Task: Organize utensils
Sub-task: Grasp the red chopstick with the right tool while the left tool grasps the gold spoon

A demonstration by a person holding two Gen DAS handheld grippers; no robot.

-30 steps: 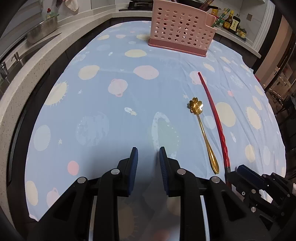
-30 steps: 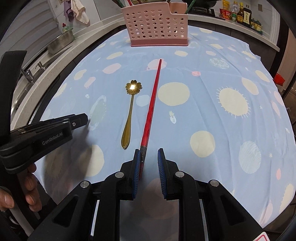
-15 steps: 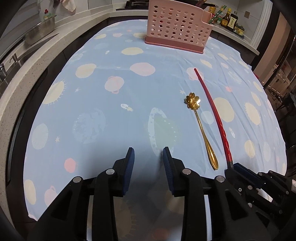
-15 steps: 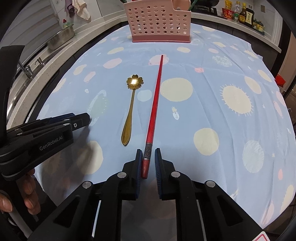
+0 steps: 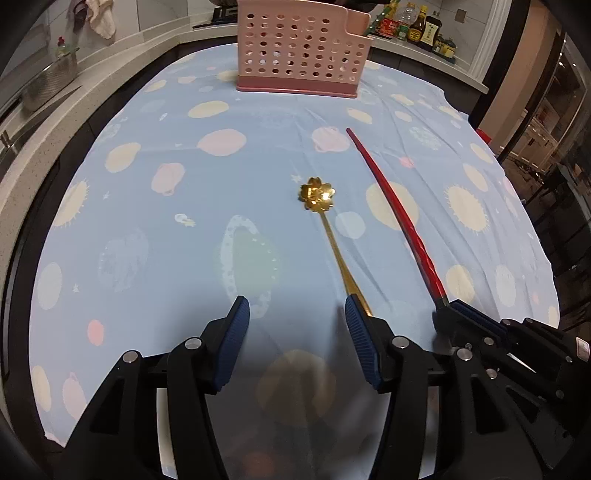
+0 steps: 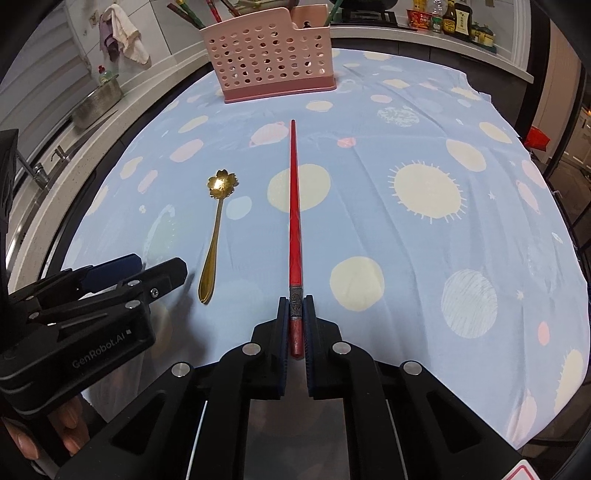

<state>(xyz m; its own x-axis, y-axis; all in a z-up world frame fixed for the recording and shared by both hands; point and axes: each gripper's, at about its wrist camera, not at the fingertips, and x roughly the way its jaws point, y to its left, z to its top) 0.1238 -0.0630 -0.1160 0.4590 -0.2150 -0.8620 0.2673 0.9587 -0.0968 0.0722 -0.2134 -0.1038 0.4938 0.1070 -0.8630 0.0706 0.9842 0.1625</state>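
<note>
Nearest to me, my right gripper (image 6: 295, 306) has its jaws pinched on the butt end of the red chopstick (image 6: 294, 206), whose dark metal collar sits right between the blue pads (image 6: 282, 321); the stick runs straight away from me along the cloth toward the far end of the table. My left gripper (image 5: 295, 314) has its jaws spread wide with nothing between them, low over the tablecloth (image 5: 155, 258), and its right pad (image 5: 360, 336) overlaps the tail of the gold spoon (image 5: 334, 243) in the left view, though I cannot tell whether it touches. From the right view the left gripper sits just left of the spoon's handle tip, and the spoon lies flat, its flower-shaped bowl (image 6: 222, 183) pointing away from me, roughly parallel to the chopstick and a little apart on its left. The cloth is light blue, printed with suns, planets and pale dots. At the far end of the table stands the pink perforated utensil holder (image 6: 271, 62), upright, with several chopsticks and utensil handles already poking out of its top. Beyond it on the right, bottles (image 6: 448, 16) line the counter, and on the left a metal basin (image 6: 98, 101) sits on the counter with a towel (image 6: 125, 31) hanging above.
</note>
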